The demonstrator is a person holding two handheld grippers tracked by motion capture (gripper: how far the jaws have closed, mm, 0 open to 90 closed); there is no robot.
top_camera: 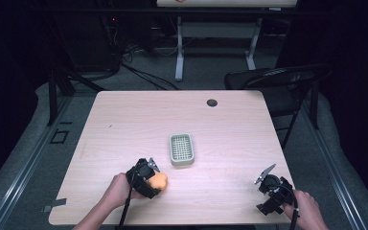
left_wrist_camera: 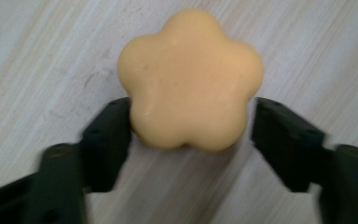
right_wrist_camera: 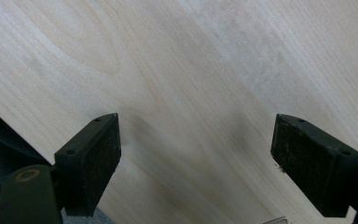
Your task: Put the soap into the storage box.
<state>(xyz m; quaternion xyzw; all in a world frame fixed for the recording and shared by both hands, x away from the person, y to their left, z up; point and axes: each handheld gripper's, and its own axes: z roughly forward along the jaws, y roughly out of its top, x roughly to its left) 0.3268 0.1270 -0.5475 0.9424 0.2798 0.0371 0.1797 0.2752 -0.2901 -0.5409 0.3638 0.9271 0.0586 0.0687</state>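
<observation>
A pale orange, flower-shaped soap [left_wrist_camera: 191,79] lies on the light wood table [top_camera: 124,124], near the front left [top_camera: 160,181]. My left gripper [top_camera: 156,182] is at it, jaws either side [left_wrist_camera: 191,126]. The left pad just touches the soap's edge and a thin gap shows at the right pad, so the jaws stand open around it. A grey-green soap dish [top_camera: 181,149] with a grid insert sits a short way beyond, near the table's middle. My right gripper [top_camera: 267,183] rests at the front right corner, open over bare wood [right_wrist_camera: 196,144] with nothing between its fingers.
A black round grommet [top_camera: 212,102] sits near the table's far edge. A dark folding chair [top_camera: 278,81] stands off the far right corner. A white desk frame [top_camera: 179,48] and cables lie on the floor behind. The table's front edge shows beside my right gripper.
</observation>
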